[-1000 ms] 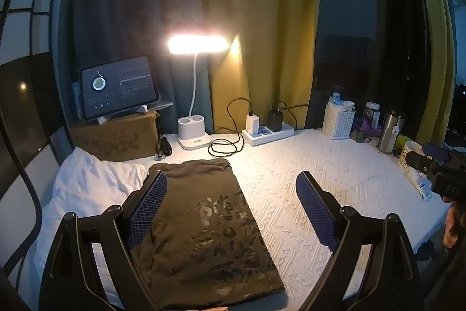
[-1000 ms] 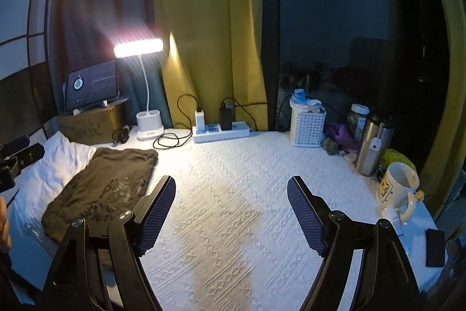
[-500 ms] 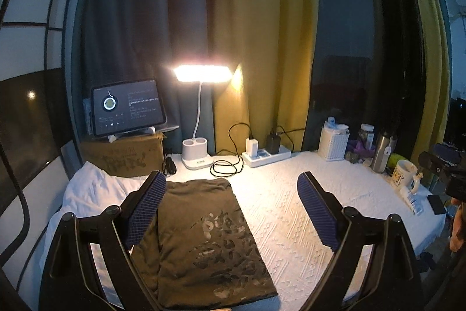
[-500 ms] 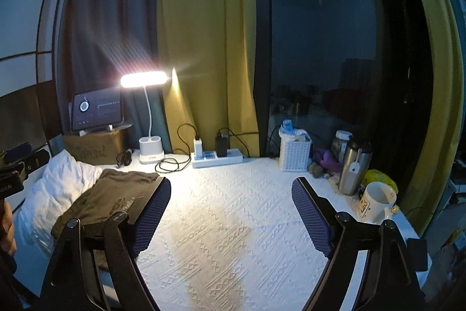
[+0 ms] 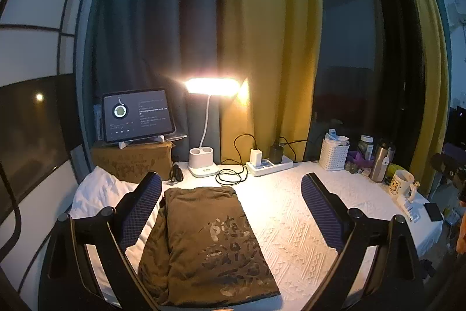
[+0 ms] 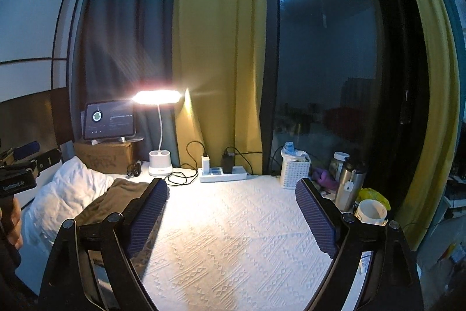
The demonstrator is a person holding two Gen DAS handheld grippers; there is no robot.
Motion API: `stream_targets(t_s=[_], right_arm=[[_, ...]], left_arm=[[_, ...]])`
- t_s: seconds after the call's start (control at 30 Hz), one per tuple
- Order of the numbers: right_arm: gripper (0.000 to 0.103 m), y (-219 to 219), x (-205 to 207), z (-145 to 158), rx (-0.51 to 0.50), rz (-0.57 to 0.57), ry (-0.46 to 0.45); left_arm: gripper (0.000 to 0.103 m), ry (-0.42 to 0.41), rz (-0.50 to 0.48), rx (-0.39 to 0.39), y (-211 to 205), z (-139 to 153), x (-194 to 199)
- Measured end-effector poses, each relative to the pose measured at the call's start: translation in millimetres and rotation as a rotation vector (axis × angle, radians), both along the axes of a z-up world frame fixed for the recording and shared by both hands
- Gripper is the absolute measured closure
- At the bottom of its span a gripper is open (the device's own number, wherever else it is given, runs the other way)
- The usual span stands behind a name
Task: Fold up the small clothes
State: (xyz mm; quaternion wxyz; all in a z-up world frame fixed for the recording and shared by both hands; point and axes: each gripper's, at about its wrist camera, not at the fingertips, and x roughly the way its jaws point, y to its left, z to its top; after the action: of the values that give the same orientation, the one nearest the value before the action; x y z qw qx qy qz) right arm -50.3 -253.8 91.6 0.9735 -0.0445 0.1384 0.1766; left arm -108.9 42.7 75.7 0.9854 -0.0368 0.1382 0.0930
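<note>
Left gripper [image 5: 231, 206] jaws are being opened, nothing being gripped | right gripper [image 6: 231, 207] jaws are being opened above bare white bedcover [image 6: 233, 223], nothing between | folded brown garment [image 5: 204, 241] is being left flat at bedcover's left side beside white pillow [image 5: 96, 194] | lit lamp [image 5: 211, 86] is being kept along far edge.
</note>
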Motion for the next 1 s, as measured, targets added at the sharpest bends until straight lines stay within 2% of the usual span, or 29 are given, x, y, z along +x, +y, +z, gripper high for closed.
stream_targets(t_s=[1.0], right_arm=[[0.012,9.2,2.5,-5.3,-0.012,0.017,0.024]], left_arm=[[0.007,0.005,0.014,0.000,-1.4,-5.7,-3.0]])
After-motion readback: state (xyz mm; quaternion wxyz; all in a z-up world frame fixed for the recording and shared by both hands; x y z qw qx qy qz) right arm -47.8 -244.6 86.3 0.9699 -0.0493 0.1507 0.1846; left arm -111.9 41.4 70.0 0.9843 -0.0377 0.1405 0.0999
